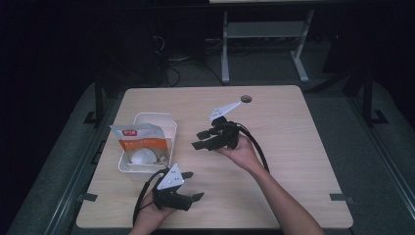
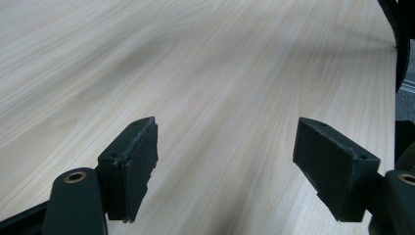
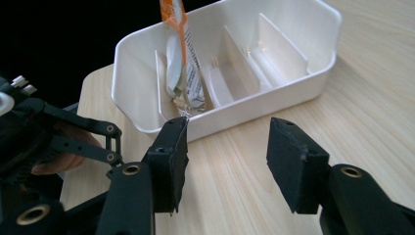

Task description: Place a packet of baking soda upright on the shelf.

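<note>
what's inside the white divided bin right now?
The white bin holds an orange-and-white packet standing in one end slot, with a round white object beside it. The other slots look bare. The packet covers whatever lies under it.

A light wood-grain counter [image 1: 293,147] spans the middle of the frame, with a small dark round hole [image 1: 246,99] near its far edge. Beyond it, upper centre, stands a grey metal frame [image 1: 264,34] on the dark floor [image 1: 381,161].
</note>
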The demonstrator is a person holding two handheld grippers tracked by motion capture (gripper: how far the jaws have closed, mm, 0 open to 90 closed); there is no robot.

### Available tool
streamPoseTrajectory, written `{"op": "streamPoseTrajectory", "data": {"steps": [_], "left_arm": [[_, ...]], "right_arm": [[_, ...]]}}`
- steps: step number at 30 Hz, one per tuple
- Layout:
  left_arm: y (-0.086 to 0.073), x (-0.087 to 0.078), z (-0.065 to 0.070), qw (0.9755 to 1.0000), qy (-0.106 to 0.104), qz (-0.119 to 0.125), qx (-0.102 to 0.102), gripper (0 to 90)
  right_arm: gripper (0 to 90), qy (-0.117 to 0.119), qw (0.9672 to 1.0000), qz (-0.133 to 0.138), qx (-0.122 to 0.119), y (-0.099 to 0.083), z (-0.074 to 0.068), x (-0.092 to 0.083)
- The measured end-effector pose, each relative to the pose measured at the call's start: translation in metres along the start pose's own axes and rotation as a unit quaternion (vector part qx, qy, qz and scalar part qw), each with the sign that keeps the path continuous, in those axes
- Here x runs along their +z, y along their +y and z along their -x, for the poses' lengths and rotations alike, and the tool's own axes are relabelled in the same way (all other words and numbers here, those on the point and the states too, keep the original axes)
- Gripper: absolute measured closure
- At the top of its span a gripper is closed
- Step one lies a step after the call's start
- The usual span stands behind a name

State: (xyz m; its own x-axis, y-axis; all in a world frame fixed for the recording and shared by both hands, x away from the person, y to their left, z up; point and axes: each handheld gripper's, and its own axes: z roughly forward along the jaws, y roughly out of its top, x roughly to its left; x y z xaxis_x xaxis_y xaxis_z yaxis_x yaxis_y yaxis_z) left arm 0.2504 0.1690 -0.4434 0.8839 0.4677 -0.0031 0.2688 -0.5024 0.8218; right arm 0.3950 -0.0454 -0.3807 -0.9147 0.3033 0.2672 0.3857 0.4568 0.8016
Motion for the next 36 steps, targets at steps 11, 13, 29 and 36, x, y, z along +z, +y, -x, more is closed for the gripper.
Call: {"op": "streamPoseTrajectory", "data": {"steps": [11, 13, 29, 36], "left_arm": [[0.000, 0.001, -0.001, 1.0000, -0.003, 0.002, -0.007, 24.0], [0.000, 0.001, -0.002, 1.0000, -0.004, 0.001, -0.006, 24.0], [0.002, 0.003, -0.001, 1.0000, -0.004, -0.003, -0.003, 23.7], [0.002, 0.004, -0.002, 1.0000, -0.003, -0.004, -0.006, 23.7]], "right_arm": [[43.5, -0.003, 0.9998, 0.006, 0.019, -0.013, 0.005, -0.020], [43.4, -0.005, 0.9998, 0.010, 0.019, -0.016, 0.005, -0.023], [42.3, -0.022, 0.9986, 0.023, 0.042, -0.042, 0.013, -0.053], [41.4, -0.026, 0.9982, 0.025, 0.049, -0.049, 0.014, -0.061]]}}
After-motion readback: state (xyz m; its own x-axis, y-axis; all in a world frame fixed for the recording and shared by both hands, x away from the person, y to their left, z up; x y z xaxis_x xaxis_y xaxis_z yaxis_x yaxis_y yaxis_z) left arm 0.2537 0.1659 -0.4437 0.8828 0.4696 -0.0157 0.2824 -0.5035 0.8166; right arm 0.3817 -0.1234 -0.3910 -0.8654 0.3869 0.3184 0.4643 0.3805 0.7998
